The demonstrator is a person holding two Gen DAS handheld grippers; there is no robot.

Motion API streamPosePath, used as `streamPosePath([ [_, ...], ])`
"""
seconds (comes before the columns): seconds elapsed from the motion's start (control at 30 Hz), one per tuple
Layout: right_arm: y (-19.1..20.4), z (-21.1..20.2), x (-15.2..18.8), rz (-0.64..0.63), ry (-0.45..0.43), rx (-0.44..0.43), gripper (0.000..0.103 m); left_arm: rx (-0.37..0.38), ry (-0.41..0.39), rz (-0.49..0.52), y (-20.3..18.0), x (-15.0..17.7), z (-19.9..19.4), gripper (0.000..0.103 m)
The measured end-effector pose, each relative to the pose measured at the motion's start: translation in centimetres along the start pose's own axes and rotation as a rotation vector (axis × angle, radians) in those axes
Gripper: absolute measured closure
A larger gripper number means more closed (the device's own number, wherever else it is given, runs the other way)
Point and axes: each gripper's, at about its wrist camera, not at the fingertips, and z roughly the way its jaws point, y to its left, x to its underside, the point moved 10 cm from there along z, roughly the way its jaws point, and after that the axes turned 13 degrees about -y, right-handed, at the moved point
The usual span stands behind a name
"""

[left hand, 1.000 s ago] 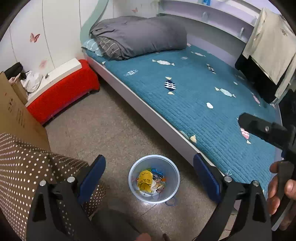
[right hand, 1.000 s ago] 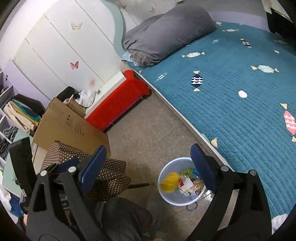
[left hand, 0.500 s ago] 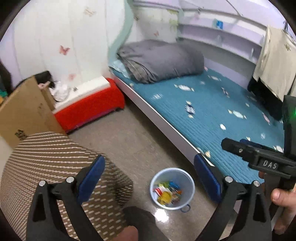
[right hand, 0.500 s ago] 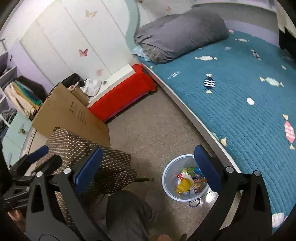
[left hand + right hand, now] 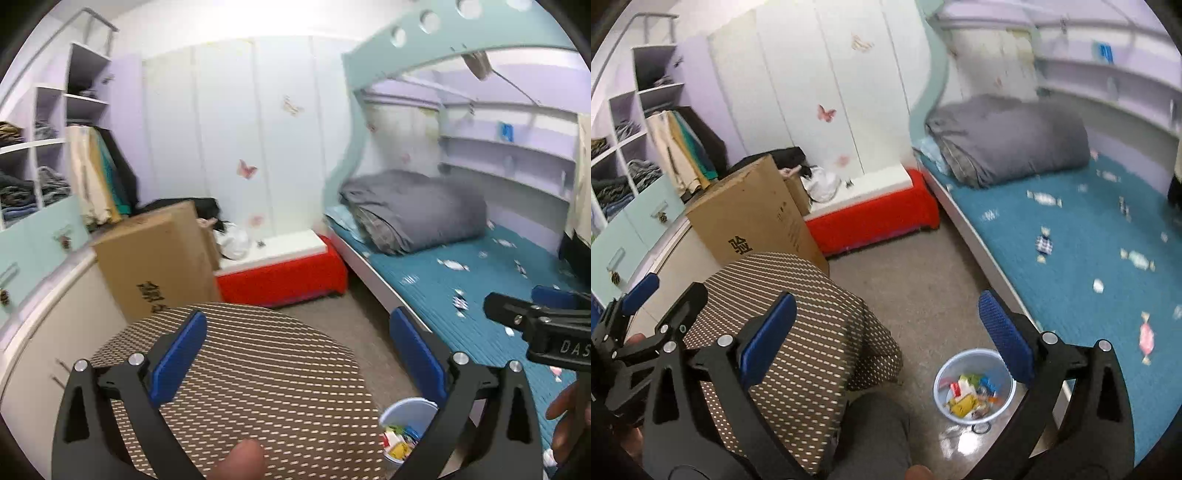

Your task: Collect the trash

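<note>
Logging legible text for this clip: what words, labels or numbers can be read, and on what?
"DAS", cut off by the picture's edge: white letters on the right gripper body.
"验": black character printed on the cardboard box; smaller print further along that side is too blurred to read.
Blue tag on the bed shelf: too blurred to read.
Wrappers in the trash bin: too small to read.

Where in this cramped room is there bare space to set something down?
Bare floor lies between the red bench, the bed and the dotted stool. The stool top and the blue mattress are mostly bare. It is crowded by the cardboard box.
</note>
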Motion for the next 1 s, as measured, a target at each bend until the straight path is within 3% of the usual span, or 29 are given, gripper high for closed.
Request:
streamPosePath([
  [0.17, 3.4, -2.4, -1.8, -0.064, -0.07, -0.017, 0.006, -0.048, -0.079, -0.083, 4.0, -2.7, -3.5, 0.005],
  [0.4, 7.4, -6.2, -3.5, -0.15, -0.179, -0.018, 0.006, -0.094, -0.123, -0.144, 7.2, -3.9, -7.2, 0.005],
  [1.0, 11.6, -11.5, -4.5, -0.215, -0.314, -0.049, 0.006, -0.168, -0.195, -0.168, 9.3, -3.8, -13.2, 0.005],
])
